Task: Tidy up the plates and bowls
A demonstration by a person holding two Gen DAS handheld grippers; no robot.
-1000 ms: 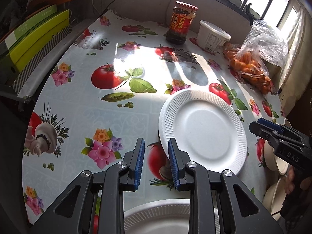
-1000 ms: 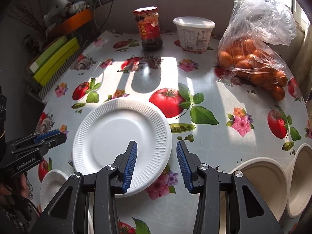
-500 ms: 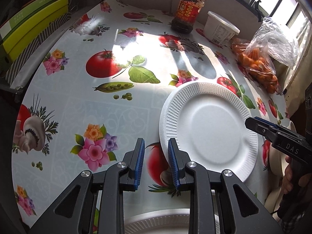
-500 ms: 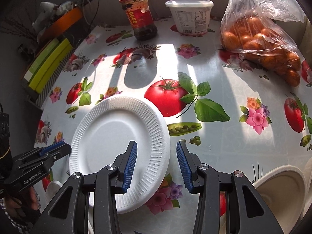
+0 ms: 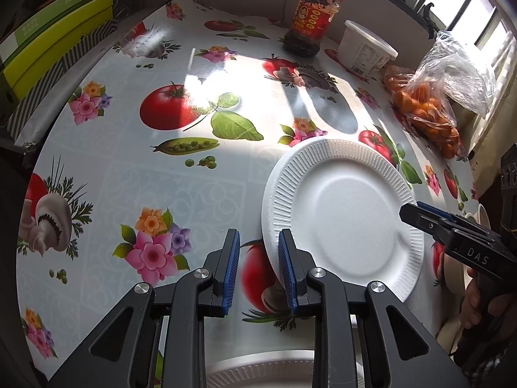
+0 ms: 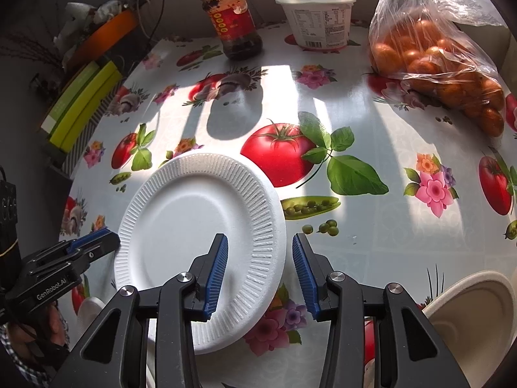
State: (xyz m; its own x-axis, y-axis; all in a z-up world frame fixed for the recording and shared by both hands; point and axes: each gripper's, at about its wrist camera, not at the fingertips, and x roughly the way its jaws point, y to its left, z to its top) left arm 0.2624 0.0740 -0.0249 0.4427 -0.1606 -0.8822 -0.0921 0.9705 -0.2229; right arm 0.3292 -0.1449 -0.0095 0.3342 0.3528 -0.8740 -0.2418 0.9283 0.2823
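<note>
Both grippers are now sitting closer to the white plate (image 5: 345, 213) than they were 1 second earlier, when each one was hanging a little back from its rim; the plate itself is lying in the same spot on the table (image 5: 135, 168).

Seen from the left wrist camera, the left gripper (image 5: 258, 271) is standing with its 2 blue pads slightly apart and nothing pinched between them. The plate's near-left rim is lying just inside the right-hand pad, while the tablecloth's printed tomato is showing through the gap. Seen from the right wrist camera, the right gripper (image 6: 260, 274) is also standing released, its pads a bit wider apart. The left pad is hanging over the plate's ribbed border and the right pad is hanging just outside the rim, so the rim is sitting between them; whether either pad is touching the plate cannot be told.

That plate is lying flat near the middle of the table, right side up. A 2nd white plate (image 5: 268, 370) is showing at the bottom edge of the left view, under the left gripper. A cream bowl (image 6: 468, 320) is sitting at the lower right of the right view, well apart from the plate.

At the far side of the table, a jar (image 6: 232, 19), a white tub (image 6: 318, 16) and a bag of oranges (image 6: 436, 51) are standing in a row. Green boxes (image 5: 55, 38) are lying off the table's left edge.
</note>
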